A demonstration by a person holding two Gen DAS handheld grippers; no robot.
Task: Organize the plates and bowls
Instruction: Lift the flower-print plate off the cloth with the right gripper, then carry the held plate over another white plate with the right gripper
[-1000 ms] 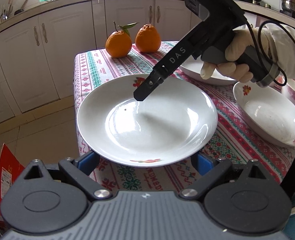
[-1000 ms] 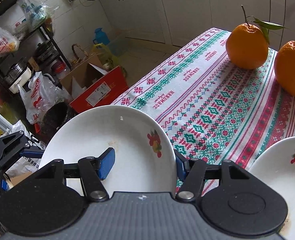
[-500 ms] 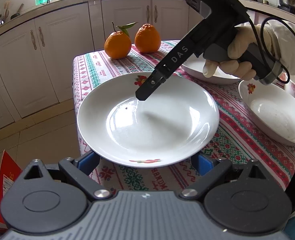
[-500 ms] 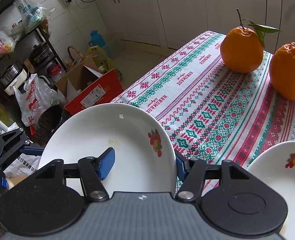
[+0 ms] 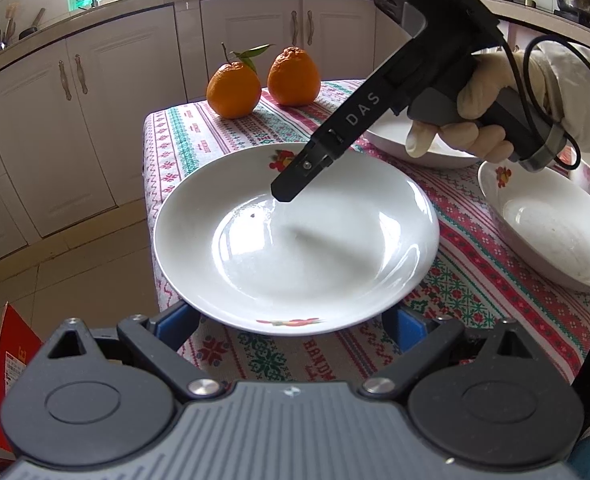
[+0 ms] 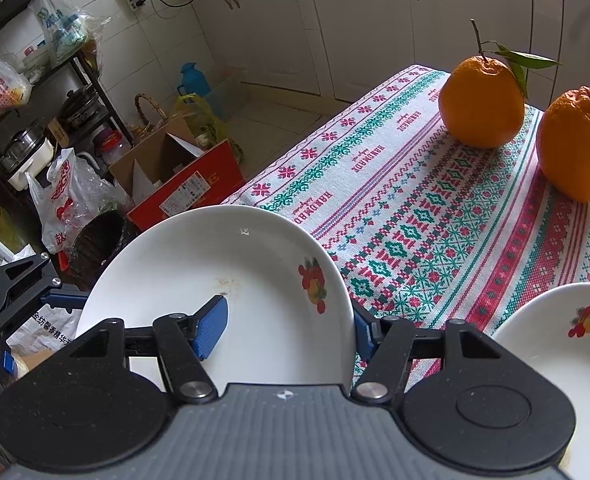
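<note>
A large white plate [image 5: 315, 248] with a small flower motif lies at the near left corner of the table [image 5: 183, 140]. My left gripper [image 5: 291, 326] is open wide at the plate's near rim, its blue pads [image 5: 175, 320] peeking out from under that rim. My right gripper [image 5: 287, 188], held by a gloved hand [image 5: 455, 132], reaches down over the plate's far rim. In the right wrist view the same plate [image 6: 255, 272] sits between the right gripper's [image 6: 287, 328] jaws: the left pad hangs over its inside, the right pad is outside the rim. Those jaws are opening, not pressing.
A white bowl [image 5: 547, 232] stands to the right, another white dish [image 5: 435, 152] behind the gloved hand. Two oranges [image 5: 233, 90] sit at the table's far end. The table's left edge drops to the floor, where a red box [image 6: 187, 192] and bags lie.
The right wrist view has shifted slightly. The plate and both grippers stand about where they were.
</note>
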